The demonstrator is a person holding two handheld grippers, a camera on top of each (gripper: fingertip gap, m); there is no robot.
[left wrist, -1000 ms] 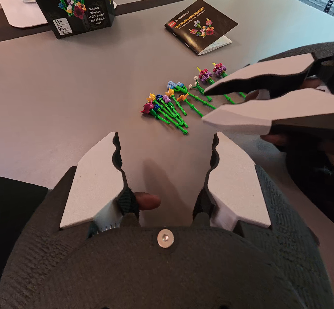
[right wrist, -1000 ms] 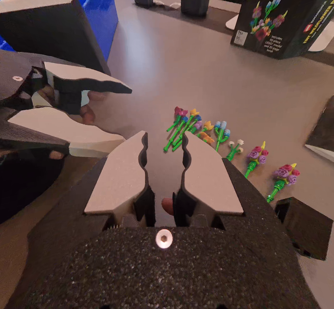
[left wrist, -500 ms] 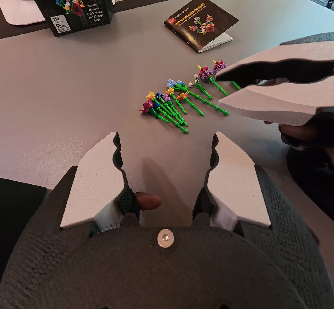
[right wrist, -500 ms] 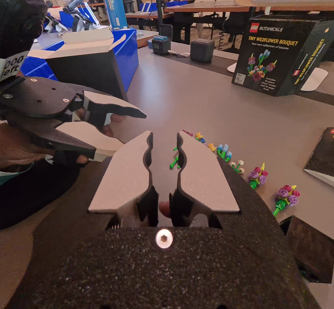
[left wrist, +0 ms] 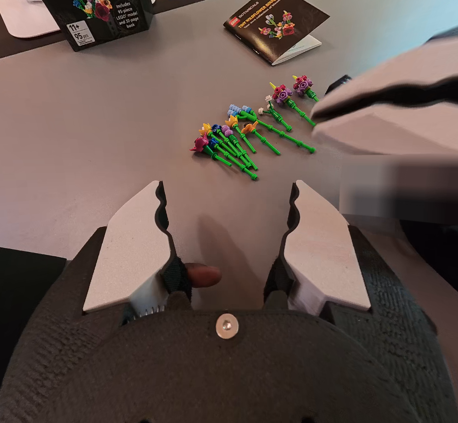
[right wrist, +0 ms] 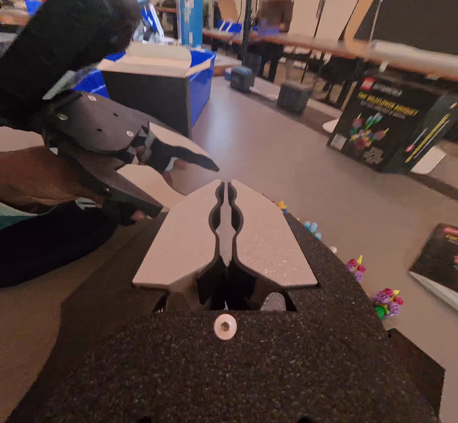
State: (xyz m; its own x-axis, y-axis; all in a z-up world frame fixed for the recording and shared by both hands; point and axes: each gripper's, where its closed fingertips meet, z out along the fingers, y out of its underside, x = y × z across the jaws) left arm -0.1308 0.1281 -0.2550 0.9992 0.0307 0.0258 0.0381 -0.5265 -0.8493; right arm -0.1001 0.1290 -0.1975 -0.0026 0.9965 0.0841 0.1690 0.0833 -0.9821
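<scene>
left gripper [left wrist: 226, 183] spread and empty, right gripper [right wrist: 226, 183] nearly pressed together and empty, toy flowers [left wrist: 247, 133] all lying loose on the surface [left wrist: 99, 126].

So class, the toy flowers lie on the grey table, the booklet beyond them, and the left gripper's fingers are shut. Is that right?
Not quite: the left gripper is open, its fingers wide apart, as the left wrist view shows. The flowers do lie on the table, the booklet beyond them.
</scene>
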